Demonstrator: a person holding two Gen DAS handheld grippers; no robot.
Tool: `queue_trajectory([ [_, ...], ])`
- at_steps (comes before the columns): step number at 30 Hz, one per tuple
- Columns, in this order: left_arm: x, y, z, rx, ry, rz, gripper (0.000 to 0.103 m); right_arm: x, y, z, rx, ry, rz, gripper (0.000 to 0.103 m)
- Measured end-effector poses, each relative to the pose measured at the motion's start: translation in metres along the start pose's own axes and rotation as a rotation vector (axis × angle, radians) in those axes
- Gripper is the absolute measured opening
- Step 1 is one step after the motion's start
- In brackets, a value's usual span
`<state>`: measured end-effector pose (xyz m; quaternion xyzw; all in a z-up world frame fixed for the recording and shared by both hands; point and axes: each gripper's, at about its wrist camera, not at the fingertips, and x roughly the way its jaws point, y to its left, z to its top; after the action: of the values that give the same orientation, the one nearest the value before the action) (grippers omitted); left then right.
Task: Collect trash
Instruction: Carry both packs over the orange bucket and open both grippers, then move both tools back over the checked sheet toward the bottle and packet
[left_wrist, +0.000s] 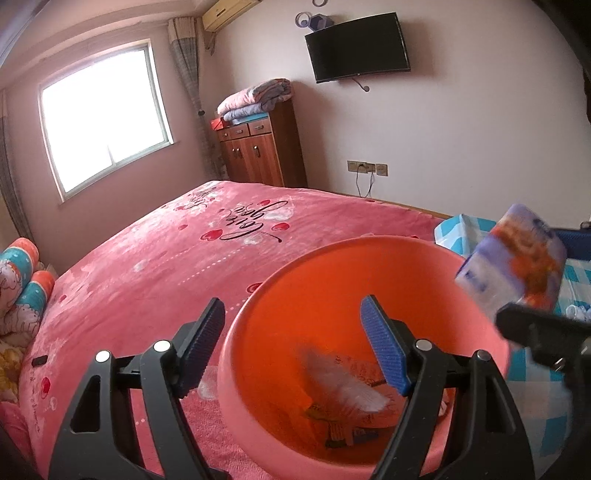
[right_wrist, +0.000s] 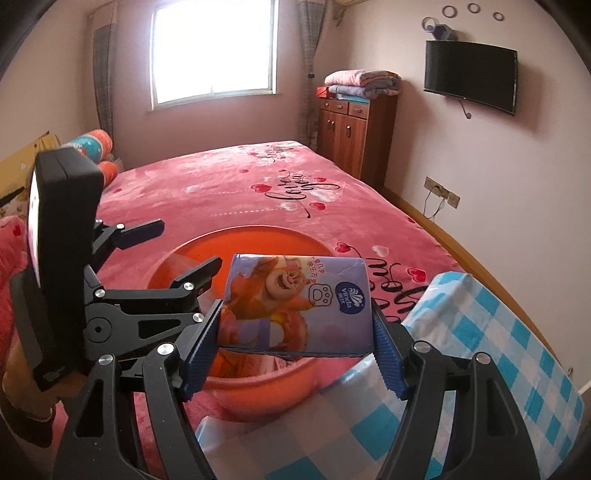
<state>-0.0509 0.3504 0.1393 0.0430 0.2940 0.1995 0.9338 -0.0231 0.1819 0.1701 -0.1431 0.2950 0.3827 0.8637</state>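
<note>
An orange plastic basin (left_wrist: 280, 295) sits on the pink bed and holds wrappers and a blurred white piece (left_wrist: 343, 384). My left gripper (left_wrist: 295, 347) is open, its jaws straddling the basin's near-left rim without touching it. My right gripper (right_wrist: 295, 343) is shut on a purple Vinda tissue pack (right_wrist: 295, 299) with a cartoon bear, held above the basin's (right_wrist: 258, 391) near edge. The pack also shows blurred at the right of the left wrist view (left_wrist: 517, 262). The left gripper (right_wrist: 177, 251) shows in the right wrist view, over the basin's left side.
The pink heart-print bedspread (left_wrist: 177, 258) fills the middle. A blue-and-white checked plastic sheet (right_wrist: 480, 350) lies at the right of the basin. Pillows (left_wrist: 22, 288) lie at the left. A wooden cabinet (left_wrist: 258, 151) with folded blankets and a wall TV (left_wrist: 358, 48) stand at the far wall.
</note>
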Motion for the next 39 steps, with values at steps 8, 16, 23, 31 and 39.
queue_trajectory([
  [8,0.01,0.009,-0.006,-0.026,0.022,0.026,0.077,0.031,0.001,-0.004,0.006,0.041,0.032,0.086],
  [16,0.011,0.007,-0.009,-0.018,0.034,0.069,0.087,0.013,-0.018,-0.016,0.091,-0.003,0.025,0.089],
  [23,0.003,0.0,-0.01,-0.001,0.023,0.064,0.09,-0.007,-0.039,-0.038,0.156,-0.029,-0.042,0.089],
  [31,-0.014,-0.018,-0.007,0.022,0.0,0.042,0.09,-0.033,-0.067,-0.072,0.232,-0.033,-0.087,0.089],
  [39,-0.03,-0.046,-0.007,0.061,-0.01,0.01,0.09,-0.057,-0.092,-0.109,0.293,-0.035,-0.132,0.089],
])
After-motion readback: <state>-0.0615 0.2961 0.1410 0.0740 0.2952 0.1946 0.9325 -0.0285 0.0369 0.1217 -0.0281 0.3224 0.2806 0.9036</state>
